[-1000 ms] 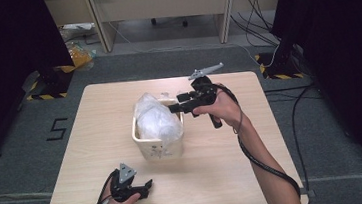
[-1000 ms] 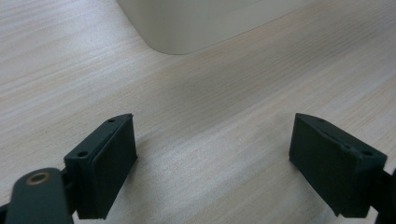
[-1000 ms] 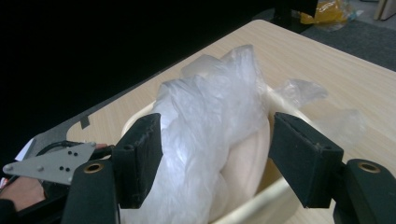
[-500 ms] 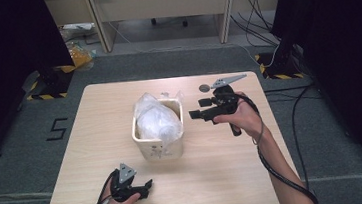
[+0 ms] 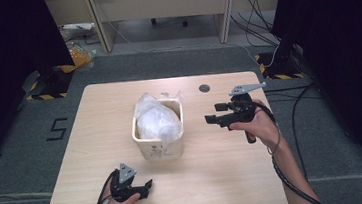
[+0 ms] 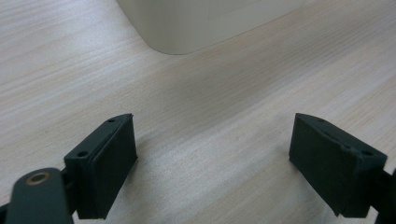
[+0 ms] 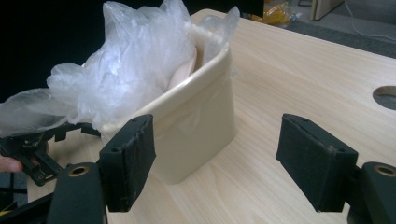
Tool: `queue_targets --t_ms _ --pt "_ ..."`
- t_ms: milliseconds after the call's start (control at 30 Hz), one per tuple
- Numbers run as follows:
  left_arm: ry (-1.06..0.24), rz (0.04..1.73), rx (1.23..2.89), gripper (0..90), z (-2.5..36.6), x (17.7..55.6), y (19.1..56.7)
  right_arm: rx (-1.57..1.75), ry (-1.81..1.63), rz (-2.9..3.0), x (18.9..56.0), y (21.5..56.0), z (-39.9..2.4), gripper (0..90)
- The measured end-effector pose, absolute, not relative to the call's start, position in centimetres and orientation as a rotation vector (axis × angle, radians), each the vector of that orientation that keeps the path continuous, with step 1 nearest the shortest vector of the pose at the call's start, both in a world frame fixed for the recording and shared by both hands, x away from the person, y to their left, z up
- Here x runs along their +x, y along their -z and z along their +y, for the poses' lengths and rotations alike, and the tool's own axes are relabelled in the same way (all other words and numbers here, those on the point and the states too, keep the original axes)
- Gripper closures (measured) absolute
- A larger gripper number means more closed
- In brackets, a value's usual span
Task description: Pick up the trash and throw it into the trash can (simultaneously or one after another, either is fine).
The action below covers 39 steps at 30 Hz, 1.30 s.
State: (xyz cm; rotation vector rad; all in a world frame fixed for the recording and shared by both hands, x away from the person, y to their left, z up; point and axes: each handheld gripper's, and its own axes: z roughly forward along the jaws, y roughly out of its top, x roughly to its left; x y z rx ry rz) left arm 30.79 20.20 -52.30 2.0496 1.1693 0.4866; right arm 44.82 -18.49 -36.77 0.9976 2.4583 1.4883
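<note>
My landmark is the cream bin [image 5: 159,143], which stands near the middle of the wooden table [image 5: 226,178] with a crumpled clear plastic bag [image 5: 154,119] bulging out of its top. In the right gripper view the bag [image 7: 130,60] rises well above the bin's rim [image 7: 205,116] and spills over the side away from my jaws. My right gripper [image 5: 212,120] hangs to the right of the bin, apart from it, and points level at the bin's side wall; its 2 black jaws have just been opening and now stand wide, with nothing between them but bare table and the bin's wall farther off. From its own camera my right gripper [image 7: 215,163] has the bin beyond its left jaw, not touching it. My left gripper [image 5: 144,188] rests low on the table just in front of the bin, near the table's near edge, with my hand around its body. In the left gripper view my left gripper [image 6: 212,158] has its 2 pads set far apart over plain wood grain, holding nothing, and the rounded lower corner of the bin [image 6: 187,28] sits ahead of them, clear of both pads. A round hole [image 5: 204,87] in the tabletop lies behind the bin and to its right.
</note>
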Motion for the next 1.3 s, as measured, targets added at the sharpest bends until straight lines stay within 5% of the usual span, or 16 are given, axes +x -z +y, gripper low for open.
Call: queue_targets --t_ms 1300 --pt "-0.486 1.168 2.049 13.7 20.2 30.8 52.3 1.147 -1.404 2.293 38.8 43.4 -22.8 22.0"
